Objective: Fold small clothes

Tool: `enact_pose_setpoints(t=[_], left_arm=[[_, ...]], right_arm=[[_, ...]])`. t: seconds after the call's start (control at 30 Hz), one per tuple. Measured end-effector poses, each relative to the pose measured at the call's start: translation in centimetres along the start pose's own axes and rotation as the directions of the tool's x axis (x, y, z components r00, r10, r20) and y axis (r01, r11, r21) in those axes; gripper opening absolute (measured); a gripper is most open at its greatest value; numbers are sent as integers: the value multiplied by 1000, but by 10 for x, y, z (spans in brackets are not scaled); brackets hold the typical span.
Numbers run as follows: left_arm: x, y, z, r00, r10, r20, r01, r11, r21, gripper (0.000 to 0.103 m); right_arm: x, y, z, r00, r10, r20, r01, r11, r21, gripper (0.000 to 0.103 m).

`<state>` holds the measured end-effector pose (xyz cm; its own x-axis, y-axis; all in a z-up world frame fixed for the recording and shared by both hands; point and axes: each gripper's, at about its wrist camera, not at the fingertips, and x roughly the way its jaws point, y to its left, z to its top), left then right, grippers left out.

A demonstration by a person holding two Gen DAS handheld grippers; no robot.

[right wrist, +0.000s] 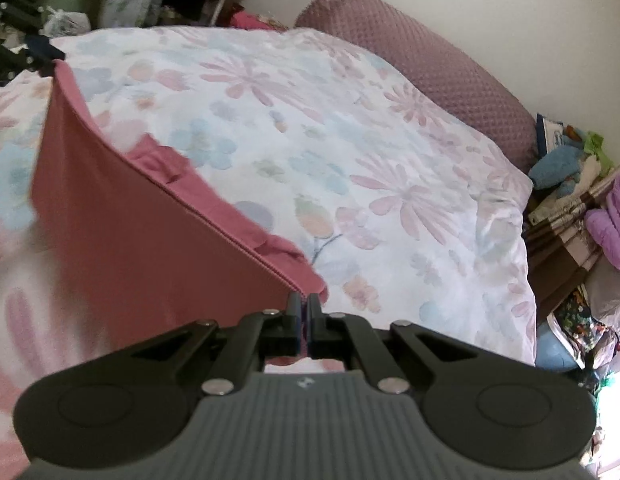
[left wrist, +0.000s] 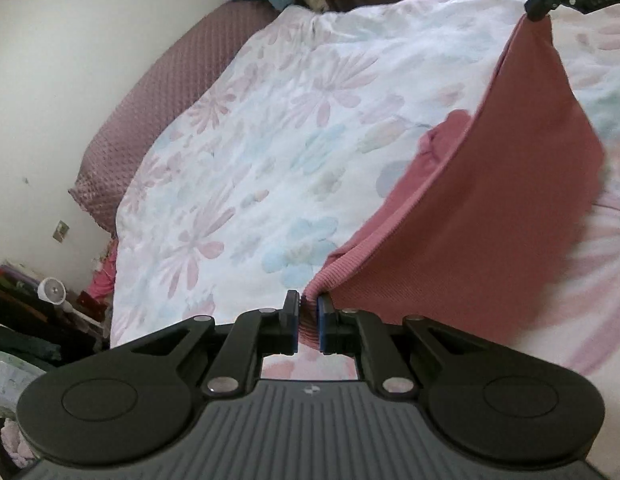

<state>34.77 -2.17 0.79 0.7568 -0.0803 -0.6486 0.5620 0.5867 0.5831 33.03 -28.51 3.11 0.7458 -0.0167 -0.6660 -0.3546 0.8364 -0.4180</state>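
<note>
1. Two grippers hold one pink garment [left wrist: 490, 208] between them, each at one corner of its upper edge.
2. In the left wrist view, the left gripper [left wrist: 309, 320] sits at 6 o'clock; its fingers pinch the ribbed hem of the garment, and the bunched cloth shows between the blue pads [left wrist: 320, 322].
3. In the same view the right gripper [left wrist: 540, 10] is at 1 o'clock, and the far corner of the garment hangs from its tip.
4. In the right wrist view, the right gripper [right wrist: 304, 318] is at 6 o'clock with its fingers pressed almost together on the seamed edge of the cloth.
5. The left gripper [right wrist: 50, 52] appears there at 10 o'clock, holding the other corner.
6. The garment is stretched tight between the two and hangs down over the floral bedcover [left wrist: 270, 140]; a crumpled pink part lies behind the taut edge, toward the middle of the bed.
7. A mauve dotted blanket [right wrist: 430, 64] lies along the wall side, at 1 o'clock in the right view.
</note>
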Motion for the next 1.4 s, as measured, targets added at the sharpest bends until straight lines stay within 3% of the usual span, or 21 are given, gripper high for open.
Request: enact_pose_setpoints(t=[0.17,0.37,0.6,0.73,0.8,0.9,0.97,1.03,1.1,1.2,1.4], left_arm=[[70,14,8,995,-60,-78,57,997,-48,9],[160,18,-5,976,-150,-155,131,983,-126,9],[216,14,-26,960,-208,-186,174,967,-186,9],[221,18,-34,962,-229,-151,189,952,-240,9],[221,23,-36,960,-243,-138,199,942,-271,9],[222,24,-36,961,-244,-133,201,941,-271,9],[222,24,-36,962,-240,-134,197,943,-269,9],[223,23,-35,963,-234,-136,191,943,-271,9],[222,22,-34,964,-226,-139,182,944,-275,9],[210,25,-32,969,-214,-126,172,944,-283,9],[176,32,-25,986,-139,-96,113,965,-237,9]], right_arm=[[87,-19,25,997,26,-68,-24,999,35,0],[201,-25,30,985,72,-158,-57,994,96,0],[280,-29,14,975,92,-203,-54,981,187,0],[288,-44,1,972,174,-156,-113,933,341,0],[287,-58,-7,966,231,-114,-155,874,460,25],[287,-70,-20,956,287,-67,-193,782,593,30],[290,-70,-26,951,301,-72,-193,758,623,30],[295,-63,-32,945,316,-81,-199,755,625,23],[296,-60,-36,947,313,-78,-199,756,623,1],[283,-56,-32,969,240,-56,-161,790,591,1],[233,-56,-14,983,183,19,-168,852,495,0]])
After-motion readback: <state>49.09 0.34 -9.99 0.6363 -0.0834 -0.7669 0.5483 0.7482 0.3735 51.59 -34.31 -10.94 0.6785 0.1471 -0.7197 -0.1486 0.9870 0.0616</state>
